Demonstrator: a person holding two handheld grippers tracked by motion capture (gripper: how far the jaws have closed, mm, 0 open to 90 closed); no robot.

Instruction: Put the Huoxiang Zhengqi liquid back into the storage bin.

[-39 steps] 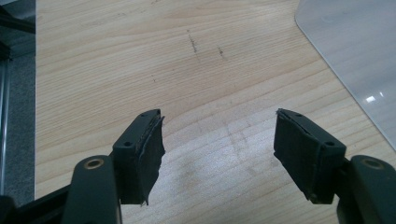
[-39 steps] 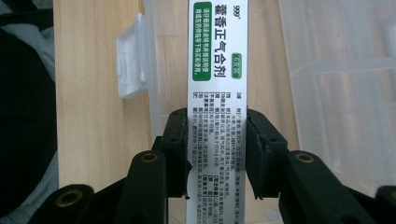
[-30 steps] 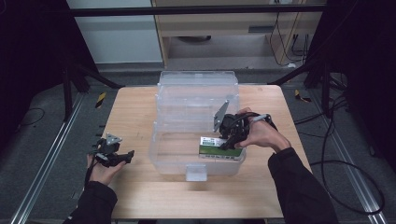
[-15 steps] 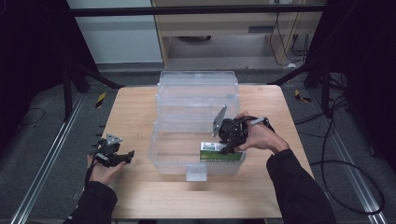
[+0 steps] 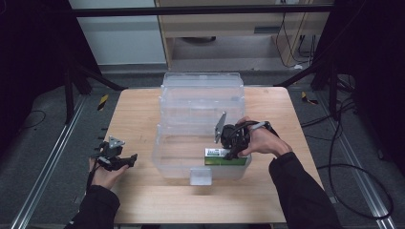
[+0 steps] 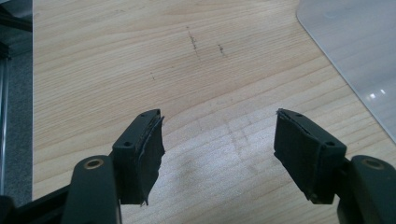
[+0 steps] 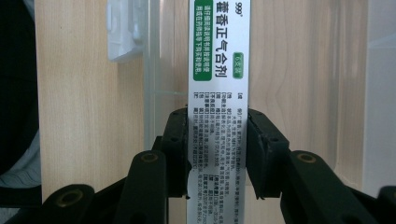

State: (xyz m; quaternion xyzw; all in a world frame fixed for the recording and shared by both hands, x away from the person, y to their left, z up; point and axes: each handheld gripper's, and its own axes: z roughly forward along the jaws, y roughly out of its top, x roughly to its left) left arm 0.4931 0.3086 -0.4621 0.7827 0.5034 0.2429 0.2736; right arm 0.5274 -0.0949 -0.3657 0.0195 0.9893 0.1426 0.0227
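- Our box (image 7: 218, 93), a white-and-green medicine carton, sits clamped between the jaws of our right hand-held gripper (image 7: 217, 149); both pads press its long sides.
- In the high view we see the box (image 5: 220, 156) low inside the clear bin (image 5: 200, 107), at the near right corner, close to the front wall. Whether it already rests on the bin floor we cannot tell.
- So, as we judge it, the carrying is done and the box is in the bin; what is left is to settle it, let go, and lift the right hand-held gripper (image 5: 232, 151) out.
- The bin's latch (image 5: 200, 176) on the front wall hangs free, and the lid stands open at the back, so closing may also be left.
- Our left hand-held gripper (image 6: 219, 154) has its jaws wide apart with nothing between them, over the bare bench (image 6: 140, 56).
- In the high view it (image 5: 128, 160) lies near the bench's left edge, well apart from the bin.
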